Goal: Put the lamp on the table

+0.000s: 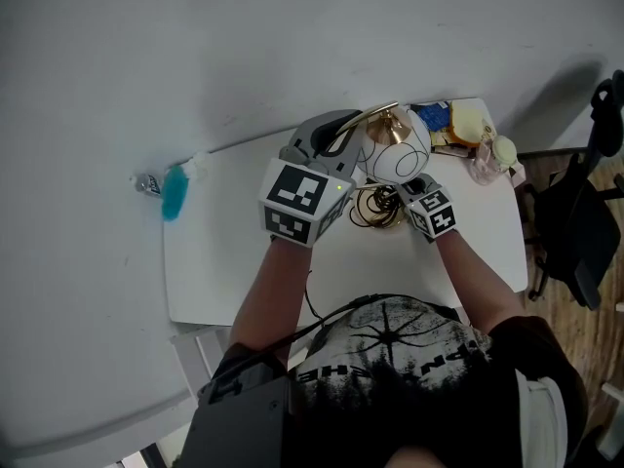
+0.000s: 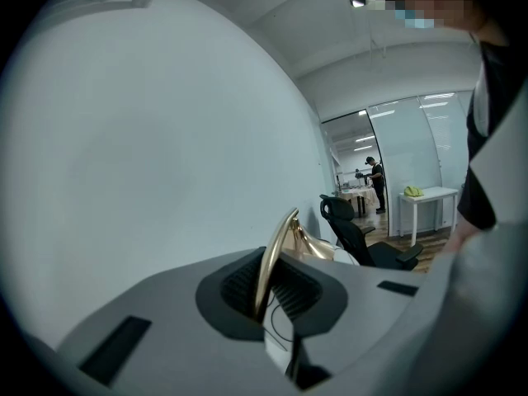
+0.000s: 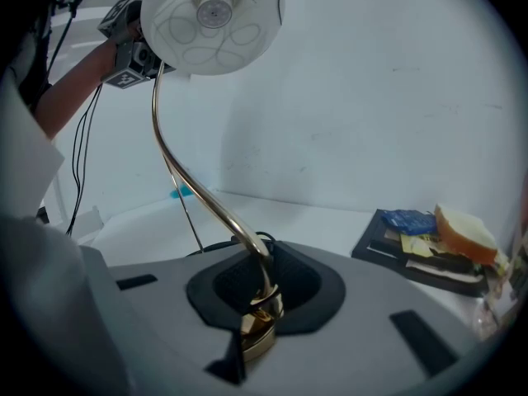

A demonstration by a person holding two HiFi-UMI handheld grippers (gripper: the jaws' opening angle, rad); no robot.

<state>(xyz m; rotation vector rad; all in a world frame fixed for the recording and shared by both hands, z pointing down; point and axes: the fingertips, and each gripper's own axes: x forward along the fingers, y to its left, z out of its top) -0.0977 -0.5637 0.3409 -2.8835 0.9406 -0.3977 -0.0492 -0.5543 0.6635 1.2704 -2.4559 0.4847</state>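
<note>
The lamp has a curved gold stem [image 1: 375,115] and a white globe shade [image 1: 395,156]; it is held above the white table [image 1: 234,261]. My left gripper [image 1: 343,130] is shut on the upper stem [image 2: 268,271], near the shade. Over the middle of the table, my right gripper [image 1: 408,185] is shut on the lower end of the stem [image 3: 260,308], at a gold fitting. In the right gripper view the shade [image 3: 210,19] hangs high at the upper left. The gold ring base and a black cord [image 1: 375,208] lie between the two grippers.
A blue brush [image 1: 174,191] and a small can [image 1: 146,183] lie at the table's left edge. Books, a yellow sponge and other small things [image 1: 458,125] crowd the far right corner. A black office chair [image 1: 585,222] stands right of the table. A wall rises just behind it.
</note>
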